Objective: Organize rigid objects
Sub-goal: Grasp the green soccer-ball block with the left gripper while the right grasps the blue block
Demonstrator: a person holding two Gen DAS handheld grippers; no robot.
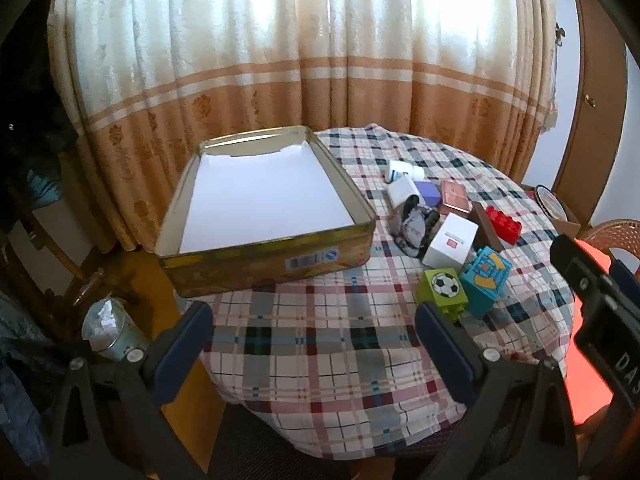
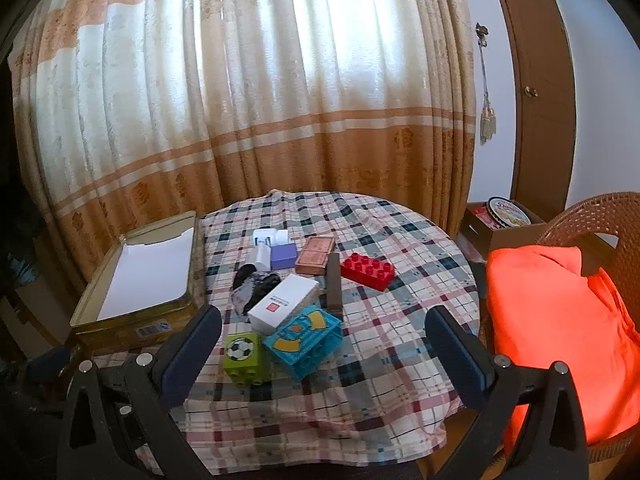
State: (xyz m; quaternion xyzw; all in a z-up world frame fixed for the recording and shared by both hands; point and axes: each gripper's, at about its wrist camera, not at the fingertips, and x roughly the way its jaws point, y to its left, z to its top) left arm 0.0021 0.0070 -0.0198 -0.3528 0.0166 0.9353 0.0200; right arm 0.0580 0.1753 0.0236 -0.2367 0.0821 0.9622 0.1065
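At the far left, an open gold tin (image 1: 264,258) lined with white paper sits on the left edge of the round table, whose plaid cloth (image 1: 320,344) covers the rest. The left gripper (image 1: 314,320) hovers over the near part of the cloth with its jaws spread wide and nothing between them.

Right of the tin lies the cluster of small things. Nearest are a green cube with a football print (image 2: 243,356) and, touching its right side, a tilted teal block (image 2: 306,338). Just beyond them a white box with a red mark (image 2: 283,306) leans over a crumpled grey and black pouch (image 2: 250,284). Farther back stand small white boxes (image 2: 270,240) and a lilac cube (image 2: 283,256), then a pink flat case (image 2: 316,260), a dark brown bar (image 2: 334,284) and a red studded brick (image 2: 367,271).

The right gripper (image 2: 324,340) hangs above the near cloth, jaws wide apart and holding nothing. At the far right an orange cushion (image 2: 556,320) fills a wicker chair (image 2: 592,216).
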